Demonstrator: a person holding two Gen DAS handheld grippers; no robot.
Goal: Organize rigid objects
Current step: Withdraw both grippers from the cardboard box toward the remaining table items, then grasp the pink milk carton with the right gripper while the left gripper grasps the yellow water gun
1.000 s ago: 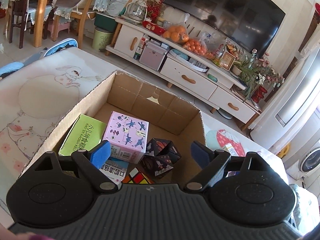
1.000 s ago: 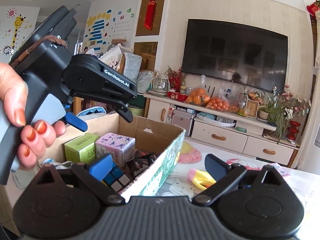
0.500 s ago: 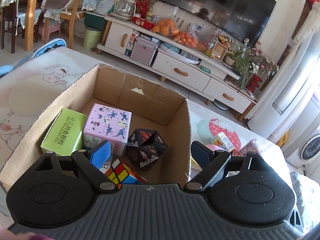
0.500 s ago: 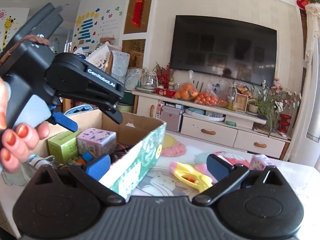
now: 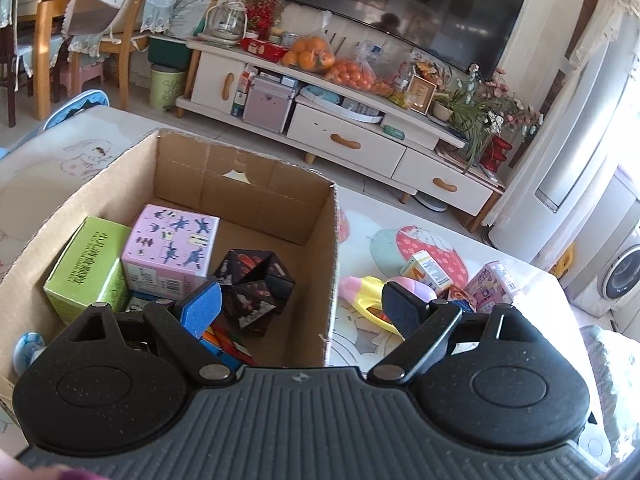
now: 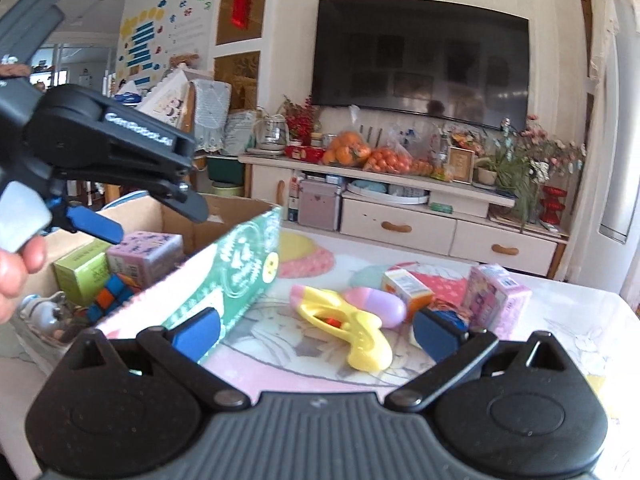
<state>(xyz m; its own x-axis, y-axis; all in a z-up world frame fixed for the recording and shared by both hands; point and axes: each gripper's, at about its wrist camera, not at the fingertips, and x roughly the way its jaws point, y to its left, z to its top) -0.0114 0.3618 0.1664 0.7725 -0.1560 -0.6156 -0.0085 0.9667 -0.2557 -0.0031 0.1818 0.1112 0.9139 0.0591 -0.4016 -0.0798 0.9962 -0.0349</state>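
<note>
Sunlit living-room furniture is filling the background of both views: a dark television is hanging above a white cabinet on which bags of oranges are being kept. Nearer, a desk covered with a cartoon-printed cloth is carrying a cardboard box and several loose things.

Seen from the left wrist view, the box is being occupied by a green carton at centre left, a lilac printed cube box just beside it, a black folded puzzle cube to the right of that, and a colourful twisty cube partly hidden at the lower edge. The left gripper is being held spread wide above the box's right wall, with nothing between its blue pads.

In the right wrist view, a yellow toy gun is lying on the desk at centre frame, touching a pink-and-lilac oval toy. A small orange-and-white carton and a pink printed carton are standing to the right of them. The right gripper is being held wide apart and empty, low over the desk, with the toy gun framed between its fingers but not touched.
</note>
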